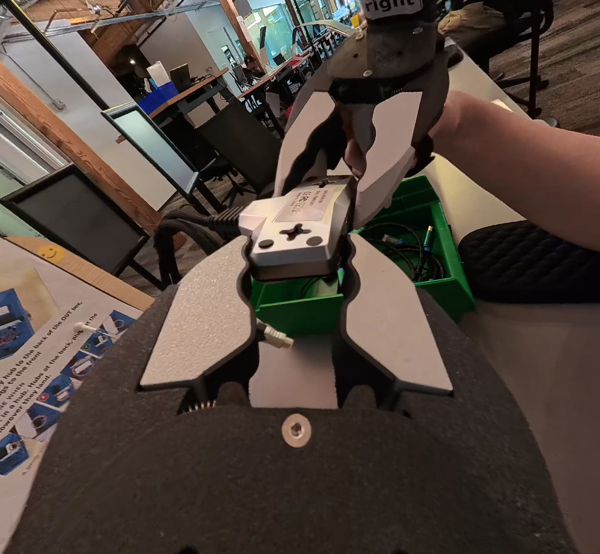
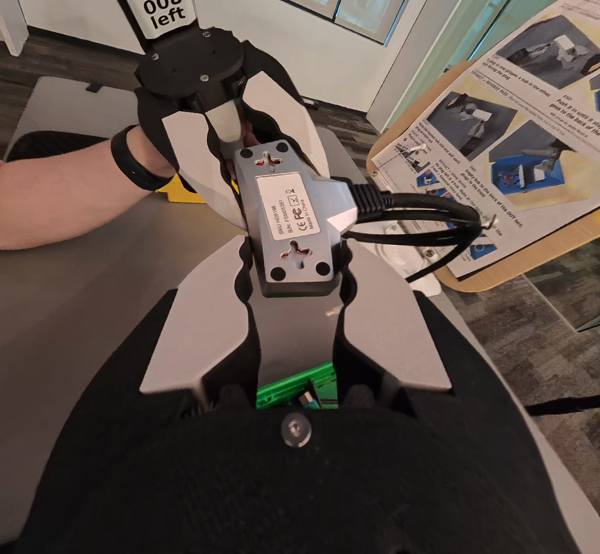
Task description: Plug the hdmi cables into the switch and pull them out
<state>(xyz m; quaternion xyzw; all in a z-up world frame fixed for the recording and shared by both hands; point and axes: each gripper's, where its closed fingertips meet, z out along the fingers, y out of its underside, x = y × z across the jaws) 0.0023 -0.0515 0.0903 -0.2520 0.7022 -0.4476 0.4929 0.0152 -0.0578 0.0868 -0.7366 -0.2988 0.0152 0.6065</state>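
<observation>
A silver HDMI switch (image 1: 302, 213) is held in the air with its labelled underside up (image 2: 289, 207). My left gripper (image 1: 297, 246) is shut on one end of it. My right gripper (image 2: 295, 247) is shut on the other end. Each gripper shows in the other's view, the right one (image 1: 324, 194) and the left one (image 2: 269, 187), coming from the far side. A black cable (image 1: 194, 223) leaves the switch's side and hangs in a tied bundle (image 2: 422, 213). The switch's ports are hidden.
Two green bins stand on the grey table under the switch; the far one (image 1: 422, 278) holds several cables, the near one (image 1: 298, 307) is partly hidden. A white plug (image 1: 276, 337) lies by it. An instruction sheet on a board (image 2: 519, 116) stands alongside. The tips of both grippers are at nearly the same place.
</observation>
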